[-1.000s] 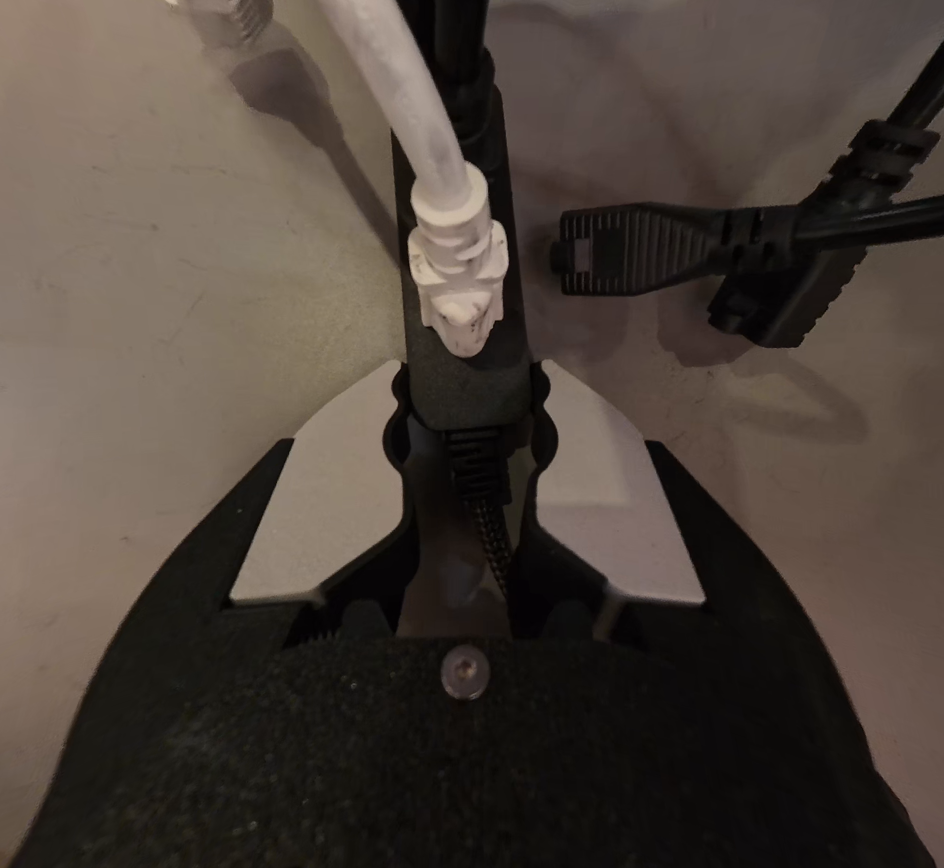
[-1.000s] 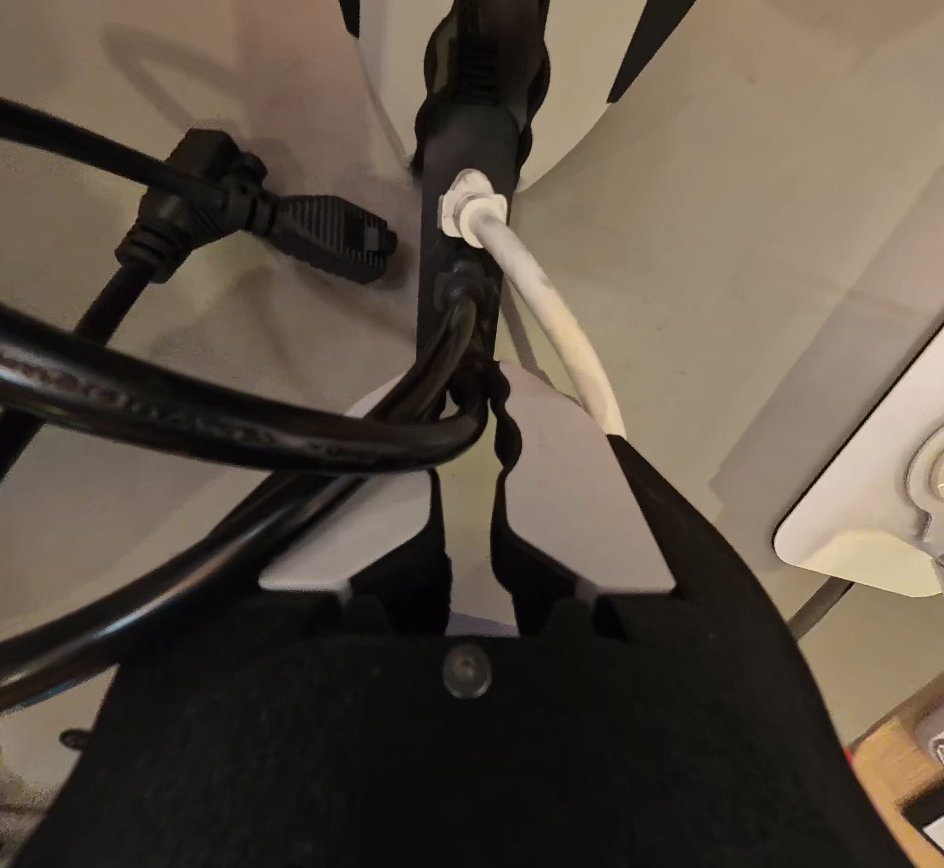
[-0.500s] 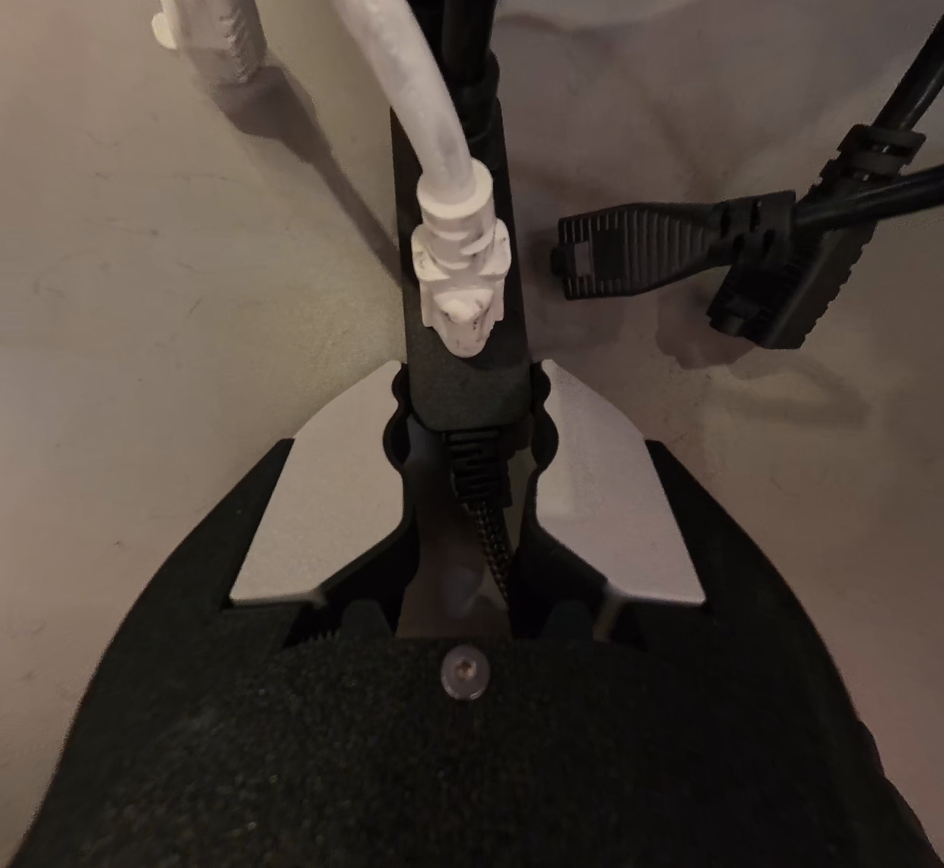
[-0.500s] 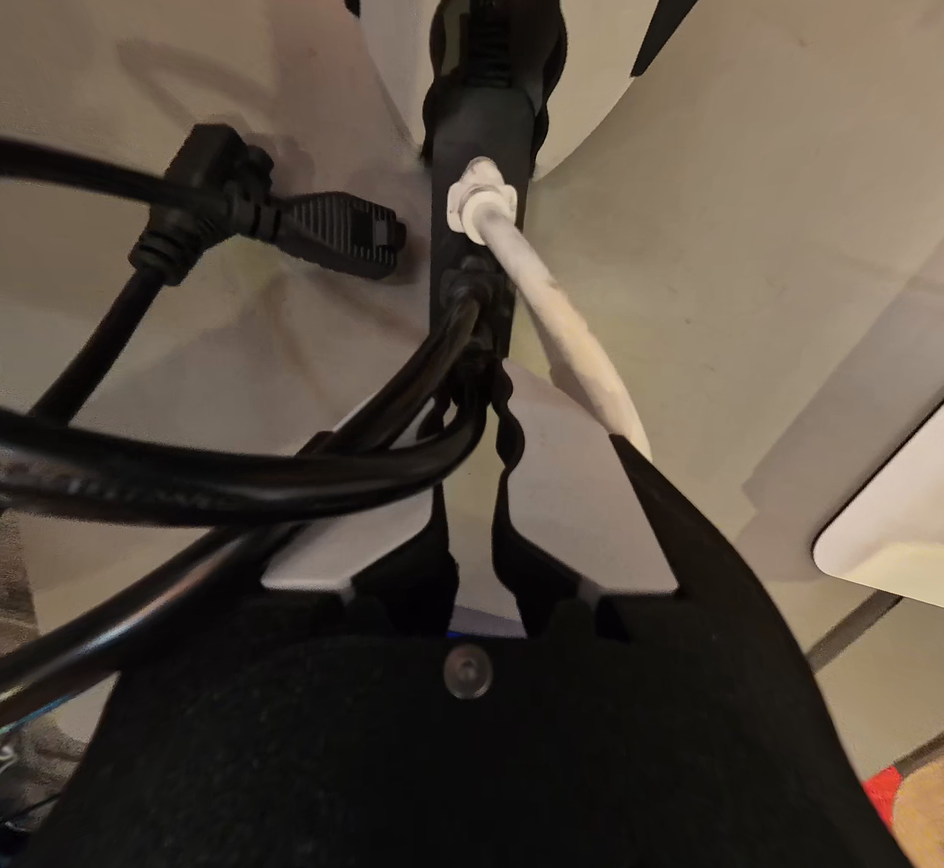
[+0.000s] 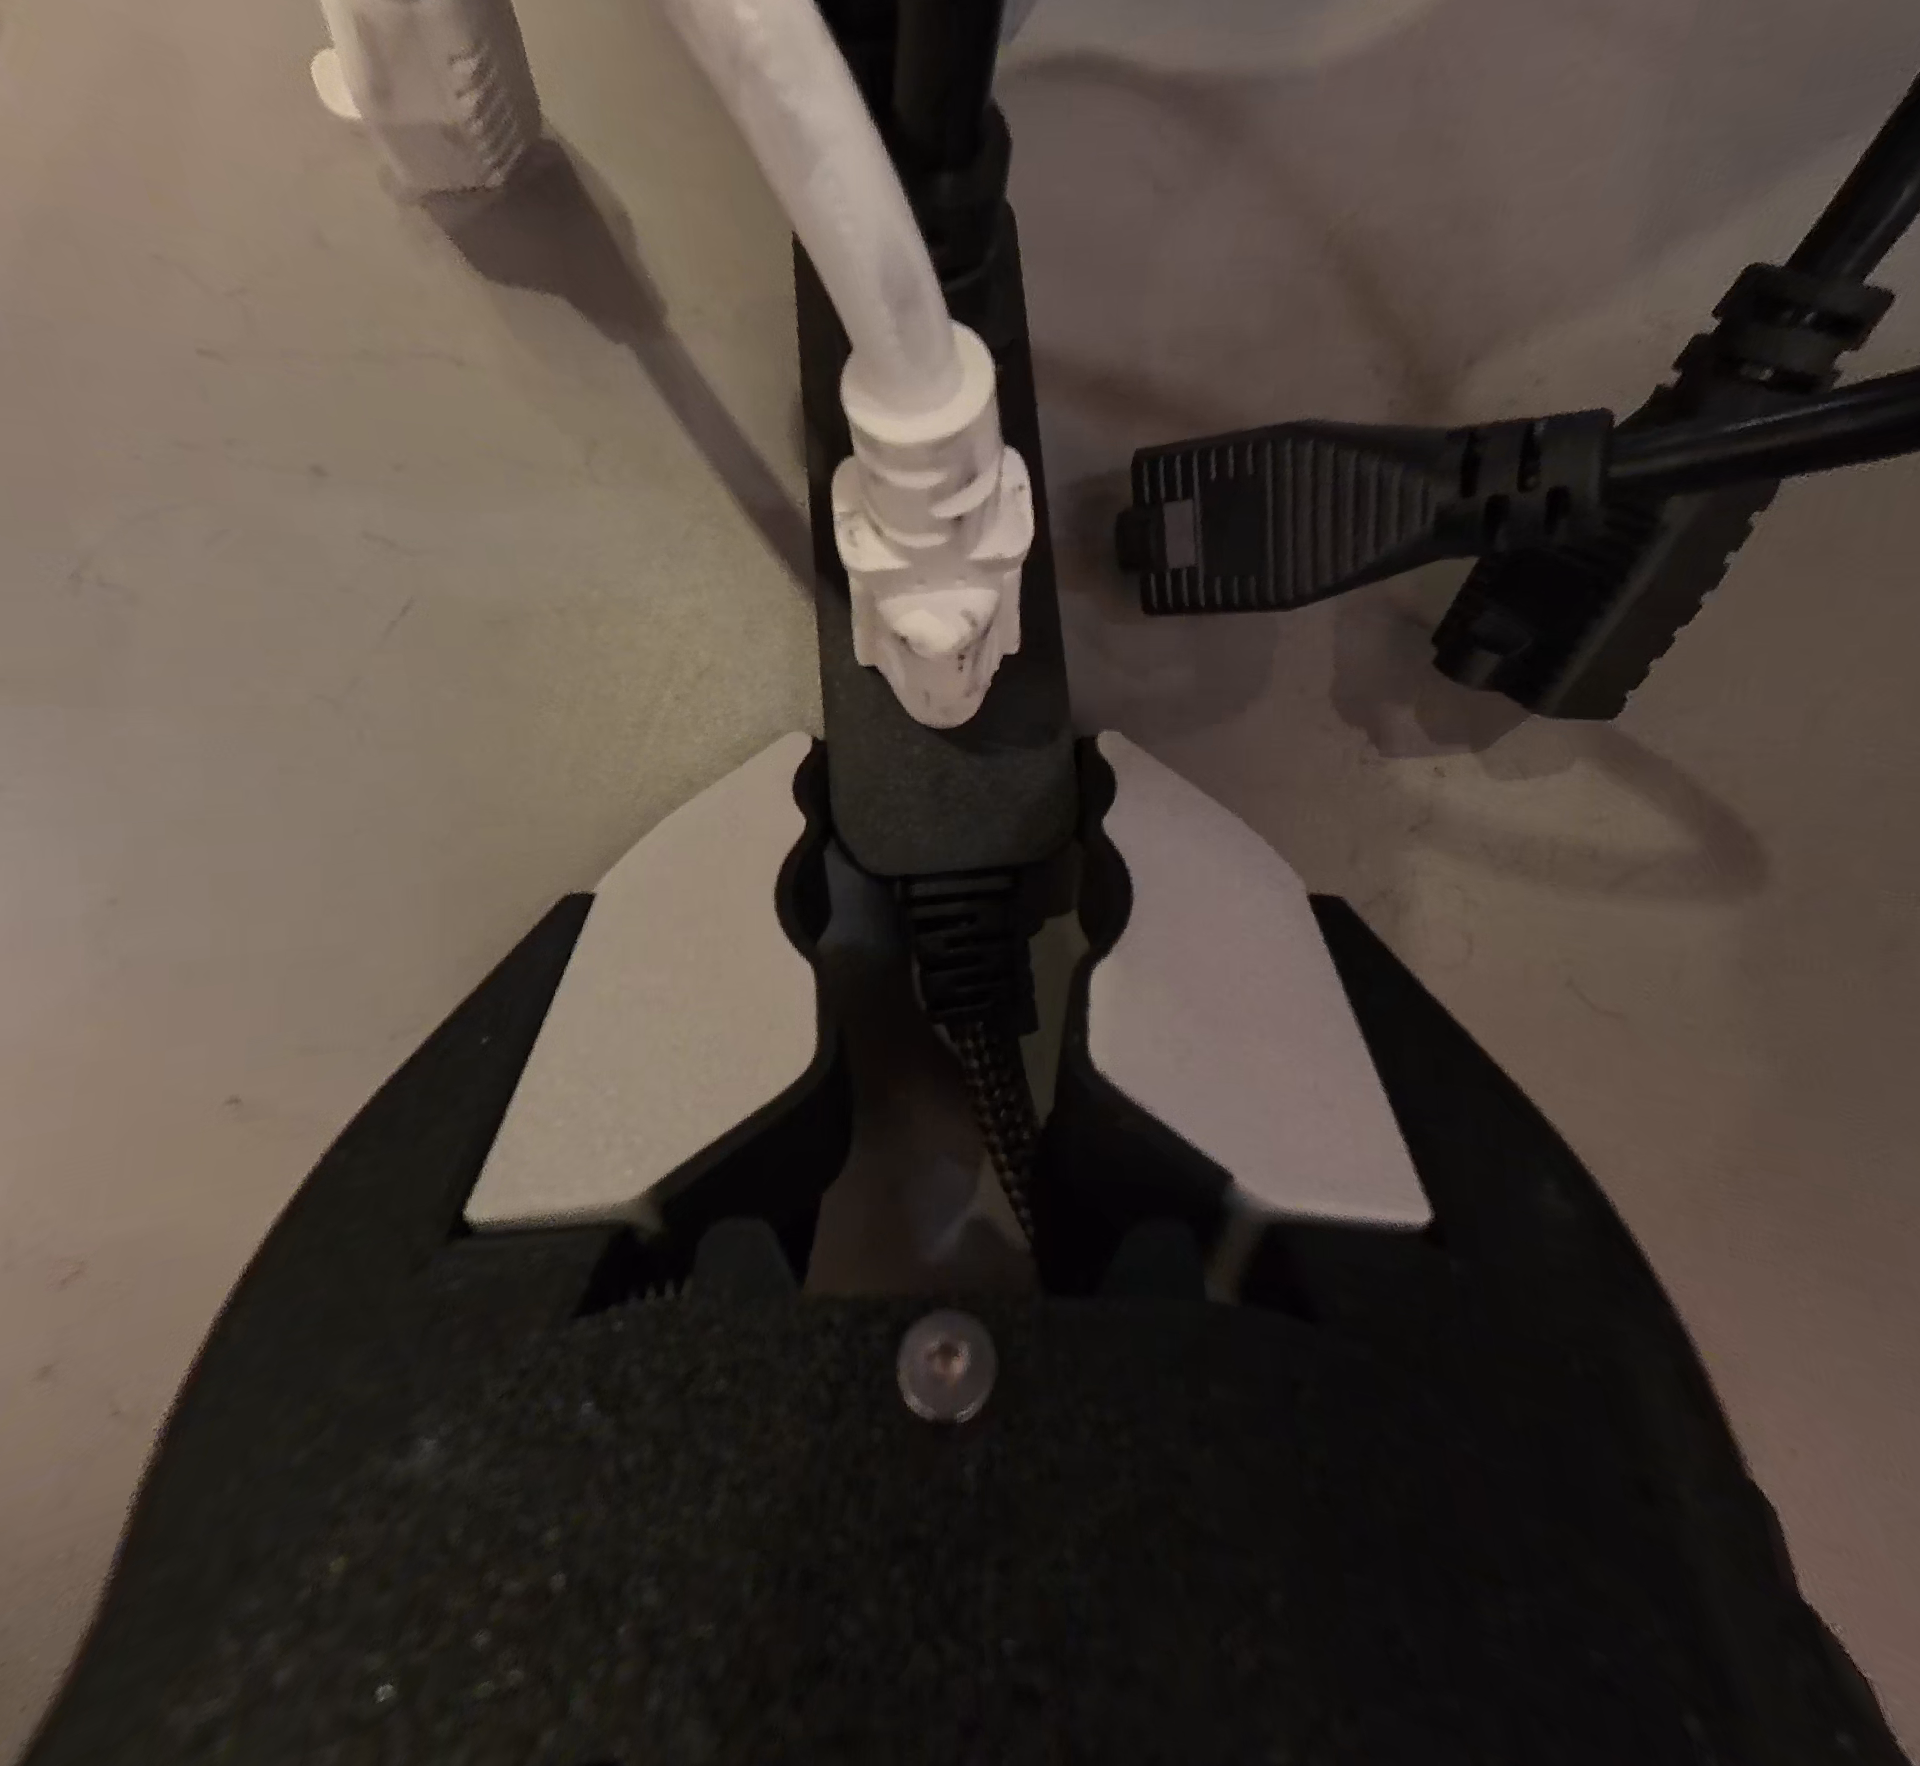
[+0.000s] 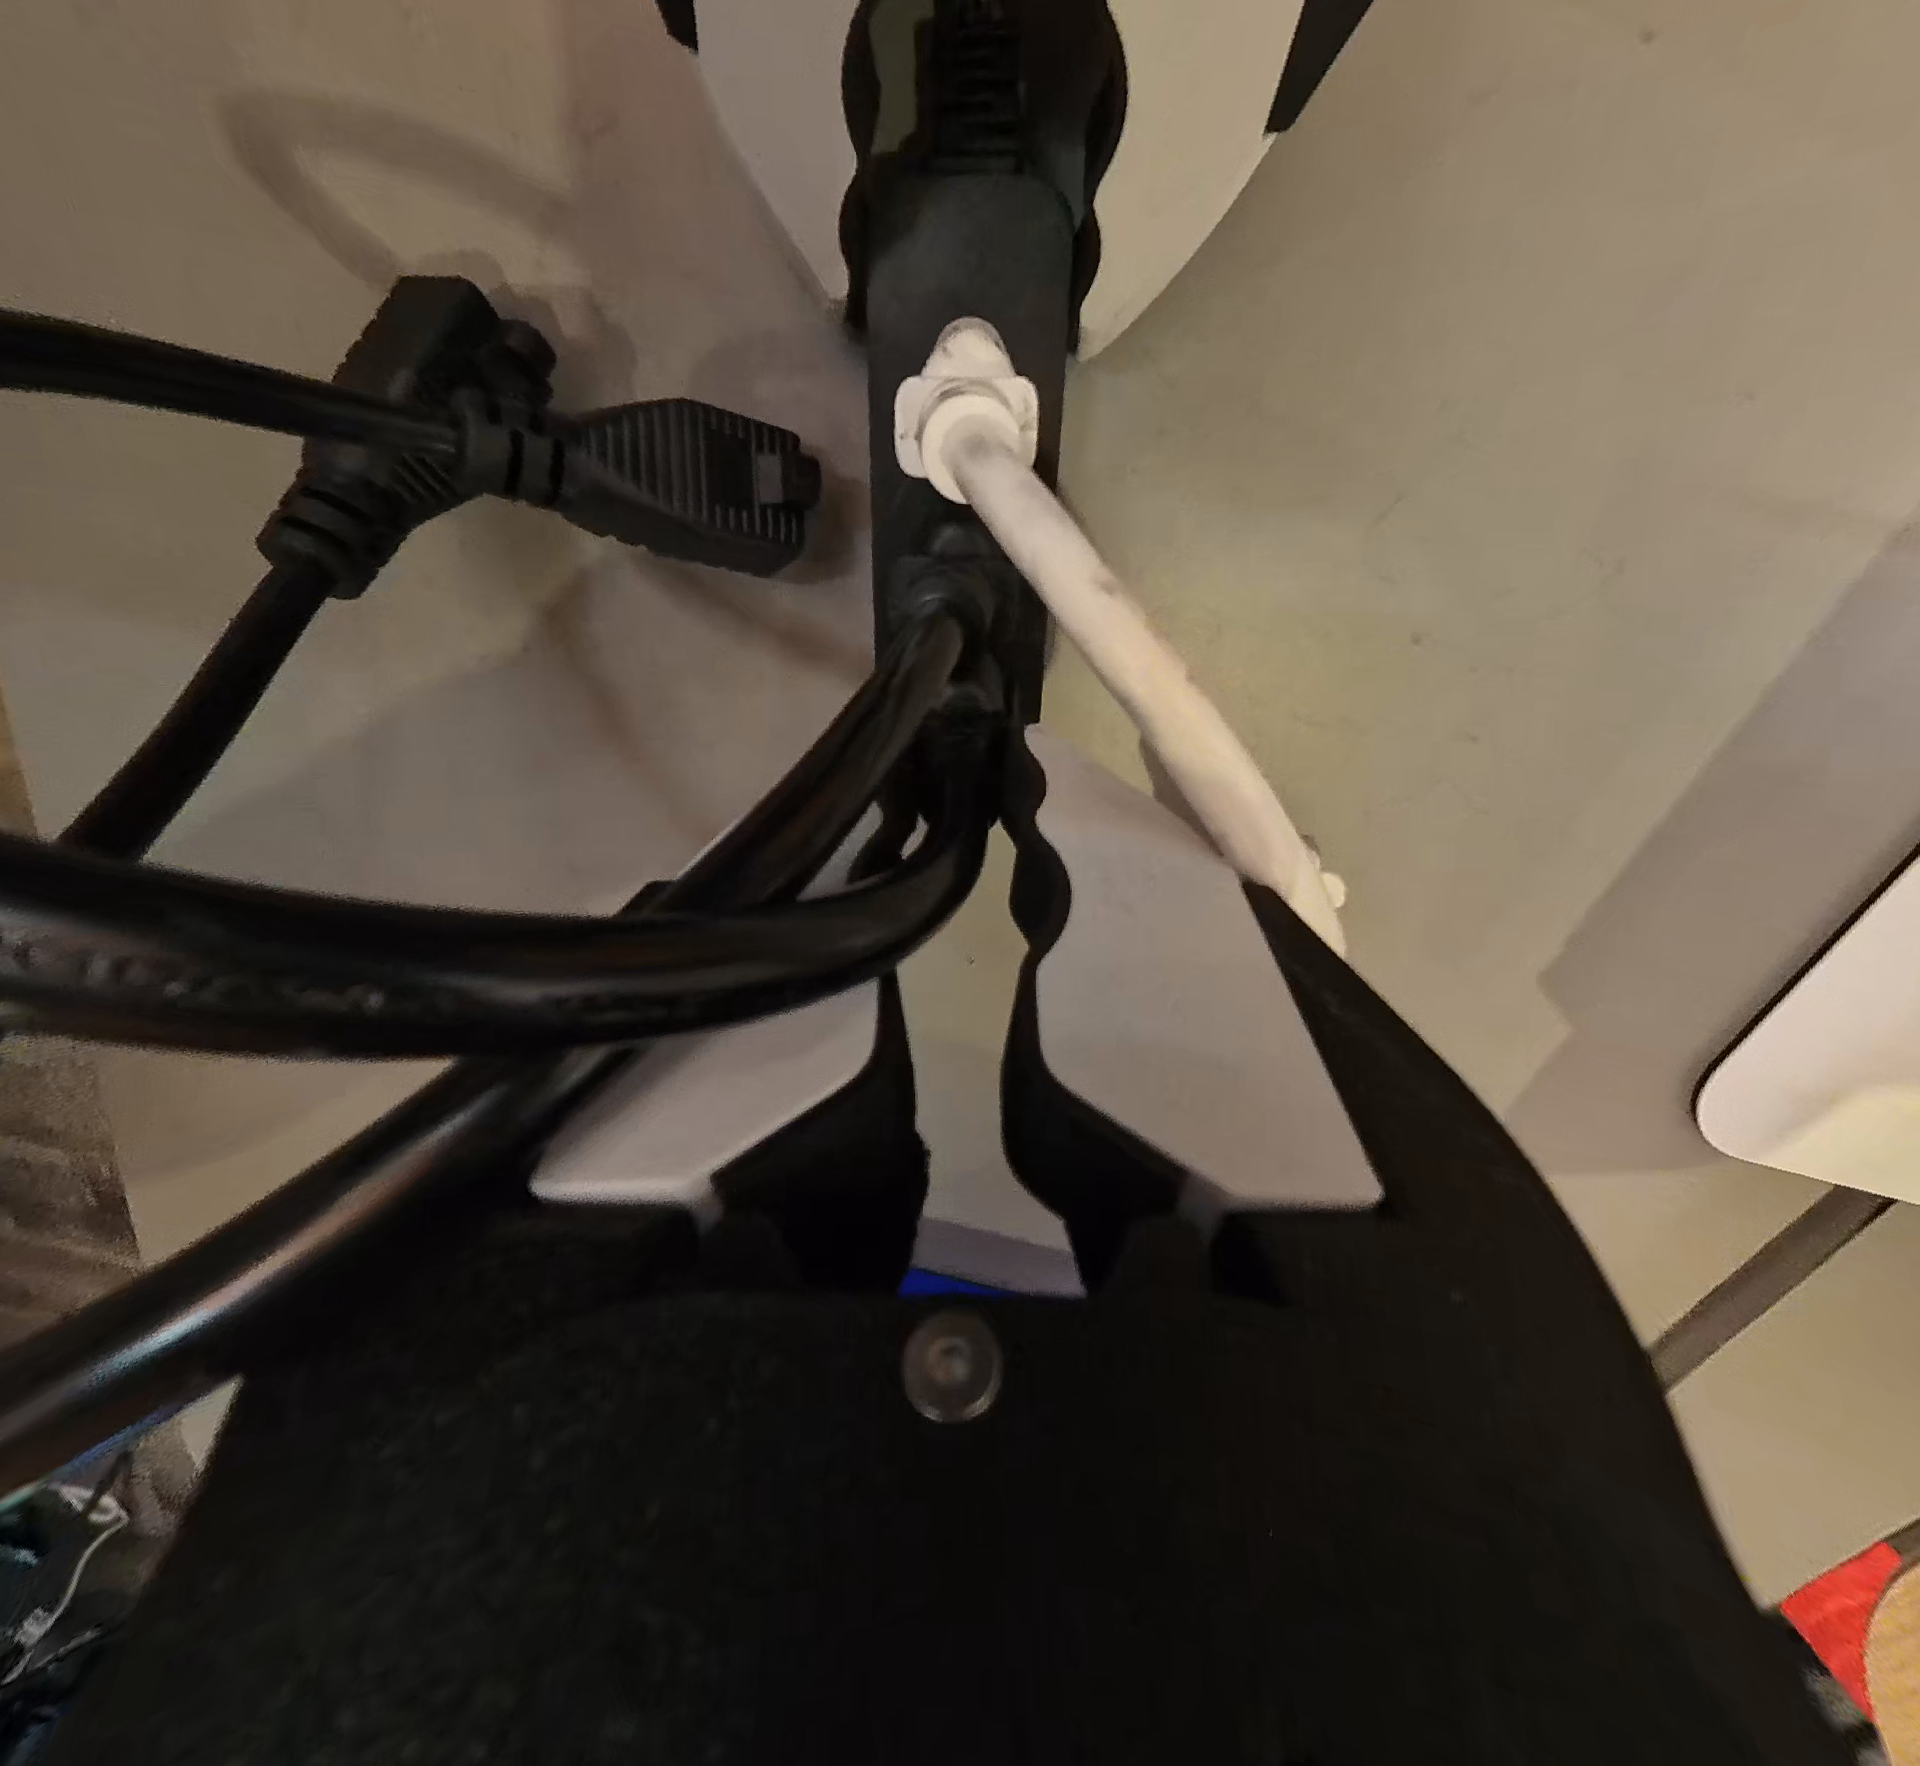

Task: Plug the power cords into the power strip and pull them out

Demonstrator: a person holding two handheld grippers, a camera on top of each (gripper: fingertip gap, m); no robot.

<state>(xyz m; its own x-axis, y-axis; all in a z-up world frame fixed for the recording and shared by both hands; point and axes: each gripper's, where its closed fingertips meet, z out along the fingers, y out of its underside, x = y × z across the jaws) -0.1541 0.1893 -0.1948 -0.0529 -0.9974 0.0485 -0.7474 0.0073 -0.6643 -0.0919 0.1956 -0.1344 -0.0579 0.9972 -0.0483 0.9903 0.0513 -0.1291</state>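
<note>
Left hand-held gripper [image 5: 948, 817] clamped on near end of the black power strip [image 5: 940, 750], centre of left wrist frame; same grip as 0.5 s and 1 s ago, strip unmoved in that view. White plug [image 5: 932, 537] seated in strip, white cord [image 5: 821, 106] running to top of frame. Loose white plug [image 5: 416, 43] upper left on the table [image 5: 312, 625], now a bit lower and larger in frame than before. Two loose black plugs [image 5: 1309, 516] at right, barely shifted.

Right hand-held gripper [image 6: 992, 781] at strip's other end, fingers close together around the black cords [image 6: 520, 968] there; cannot tell what it pinches. In right wrist view the strip sits lower than 1 s ago, and white object [image 6: 1829, 1072] at right edge has slid down.
</note>
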